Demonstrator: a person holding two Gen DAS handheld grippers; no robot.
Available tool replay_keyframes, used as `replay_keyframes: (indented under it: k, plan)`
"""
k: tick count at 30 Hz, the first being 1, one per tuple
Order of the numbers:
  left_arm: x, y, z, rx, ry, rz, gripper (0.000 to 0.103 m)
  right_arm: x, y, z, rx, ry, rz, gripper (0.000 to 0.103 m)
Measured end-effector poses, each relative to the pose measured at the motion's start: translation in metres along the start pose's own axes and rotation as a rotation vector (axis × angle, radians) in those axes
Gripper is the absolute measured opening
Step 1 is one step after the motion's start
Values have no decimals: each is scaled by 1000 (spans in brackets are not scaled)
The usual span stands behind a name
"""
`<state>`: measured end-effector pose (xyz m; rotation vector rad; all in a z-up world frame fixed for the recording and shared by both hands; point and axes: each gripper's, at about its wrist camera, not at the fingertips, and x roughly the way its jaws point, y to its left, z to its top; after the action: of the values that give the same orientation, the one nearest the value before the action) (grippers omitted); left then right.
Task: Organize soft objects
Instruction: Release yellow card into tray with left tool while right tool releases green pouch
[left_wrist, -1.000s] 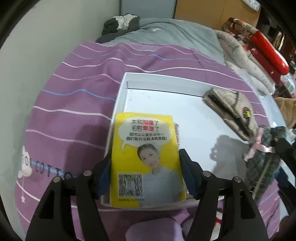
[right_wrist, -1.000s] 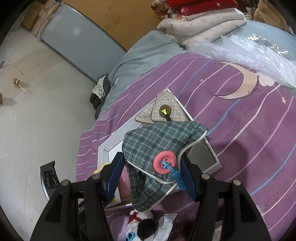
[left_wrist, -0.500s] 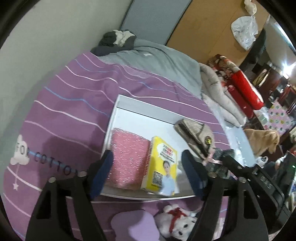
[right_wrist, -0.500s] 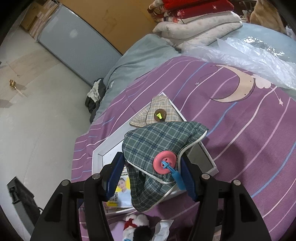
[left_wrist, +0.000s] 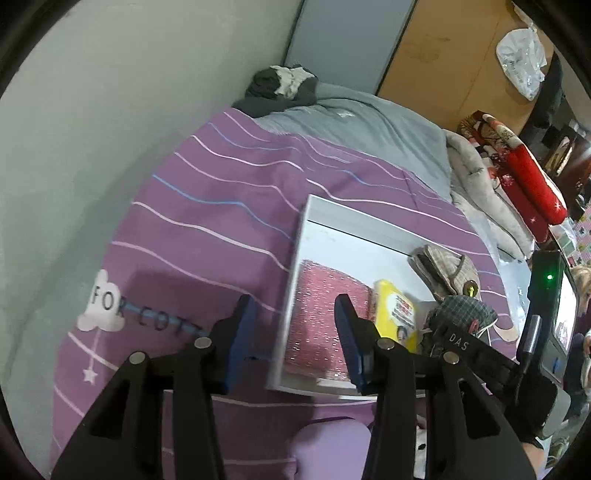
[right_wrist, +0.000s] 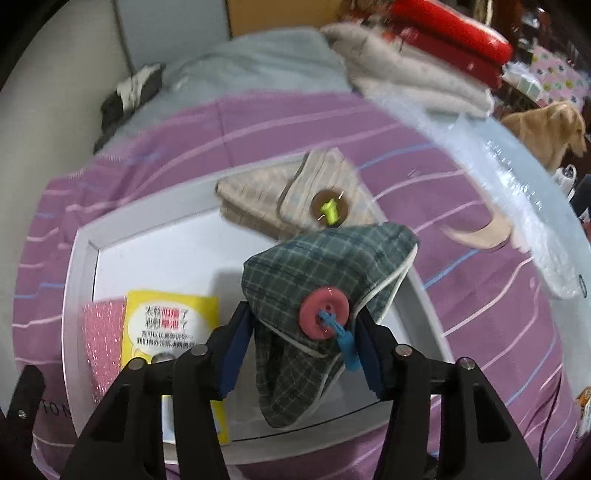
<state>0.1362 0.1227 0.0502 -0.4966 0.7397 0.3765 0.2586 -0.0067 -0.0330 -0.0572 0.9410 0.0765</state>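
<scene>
Pouch (right_wrist: 325, 295), green plaid with a pink button (right_wrist: 324, 317), gripped between the closing jaws of the right hand-held gripper (right_wrist: 301, 345), hung at centre frame over the white tray (right_wrist: 79, 258). Lay in that tray: beige pouch (right_wrist: 291, 195) at upper centre, yellow pack (right_wrist: 171, 317) and pink pack (right_wrist: 105, 343) at lower left. Left hand-held gripper (left_wrist: 293, 345) closing on nothing, low in its frame over the tray's left edge and purple bedspread (left_wrist: 207, 206).

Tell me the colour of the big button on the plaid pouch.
Pink button, with a blue tag through it; clearest in the right wrist view.
</scene>
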Motion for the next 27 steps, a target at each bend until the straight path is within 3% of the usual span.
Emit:
replay_keyframes:
  k: [4,12,18,27]
  plan:
    - [0,6,0,-4,9,-7,47,10,1,2,24,102,91,46]
    - [7,16,-2,-13,104,-48,47,13,3,-9,99,263,409,44]
    - [10,18,-4,4,181,-56,47,-1,9,-18,22,251,383,43]
    - [7,8,-6,64,133,22,47,4,3,-15,47,246,473,44]
